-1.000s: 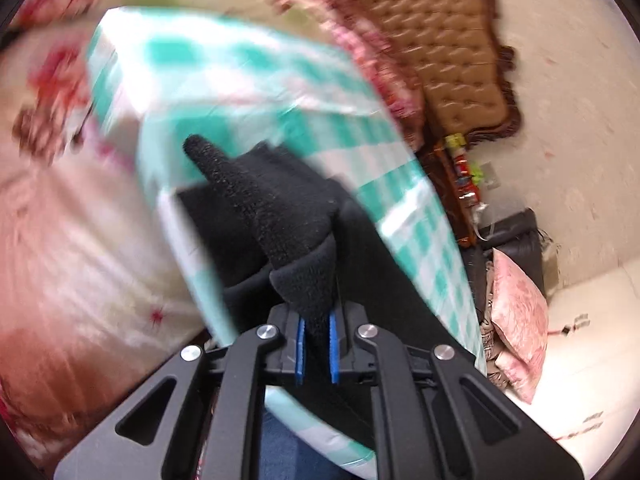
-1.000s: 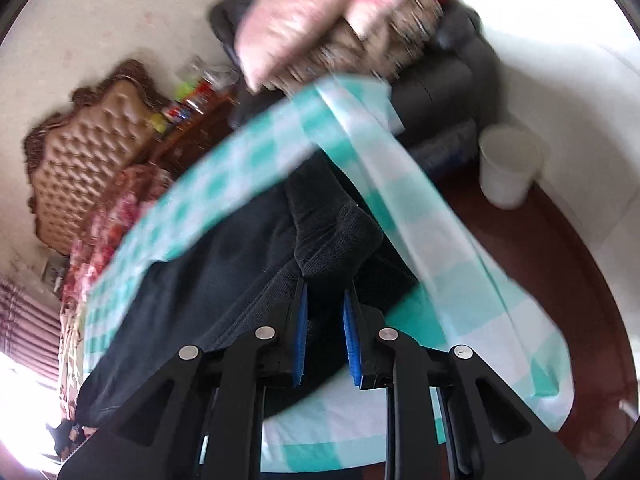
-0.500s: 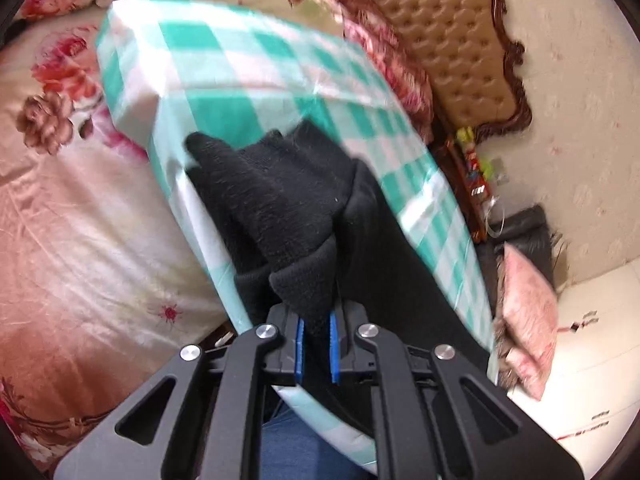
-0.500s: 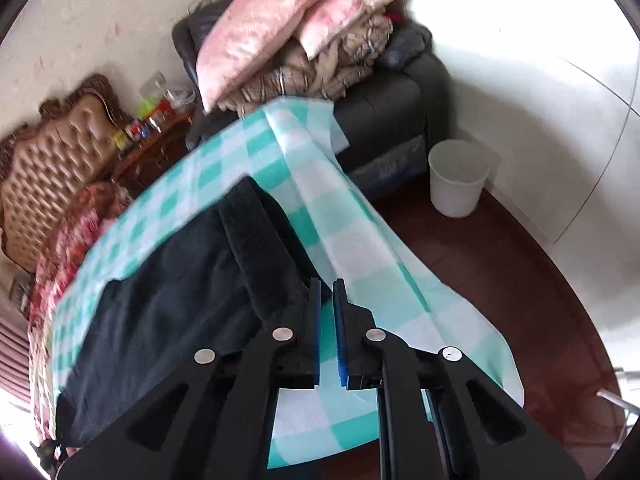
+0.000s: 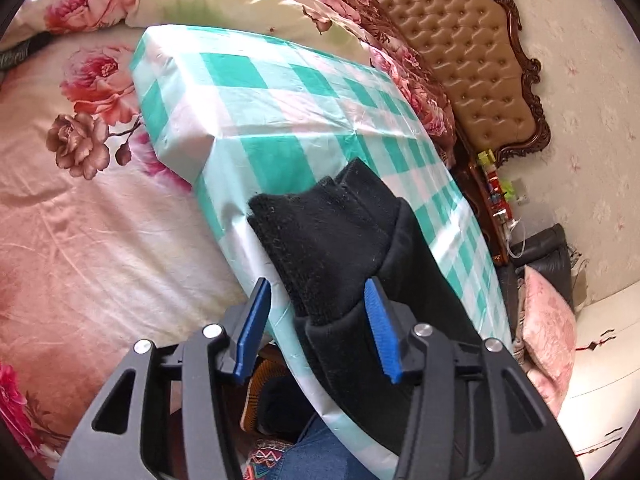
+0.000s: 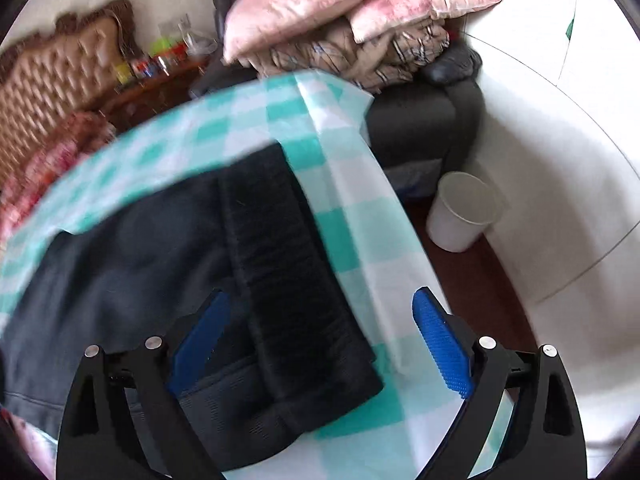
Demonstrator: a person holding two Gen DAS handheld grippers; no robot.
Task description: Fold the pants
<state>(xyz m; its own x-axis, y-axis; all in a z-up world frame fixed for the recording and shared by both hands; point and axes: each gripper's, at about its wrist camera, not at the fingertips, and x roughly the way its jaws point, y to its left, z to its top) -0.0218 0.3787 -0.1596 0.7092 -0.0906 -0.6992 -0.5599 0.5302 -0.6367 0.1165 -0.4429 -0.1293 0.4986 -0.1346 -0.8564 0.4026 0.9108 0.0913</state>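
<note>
Both grippers, clamped on the pants (image 5: pixel 332 248) a second ago, are opening: left gripper (image 5: pixel 316 328) straddles the cuffs without pressing, right gripper (image 6: pixel 320 344) spread wide above the waistband. Pants lie folded on the cloth (image 5: pixel 280 120), their cuffs at the cloth's seven-o'clock edge, where they might slip off. Withdrawing, a pad (image 5: pixel 380 332) could snag the fleece and undo the fold.

pants (image 5: pixel 344 240): black | bench cloth (image 5: pixel 280 92): teal-and-white check | bed sheet (image 5: pixel 80 208): pink, rose print | headboard (image 5: pixel 452 28): tan, tufted | bin (image 6: pixel 464 212): white
</note>
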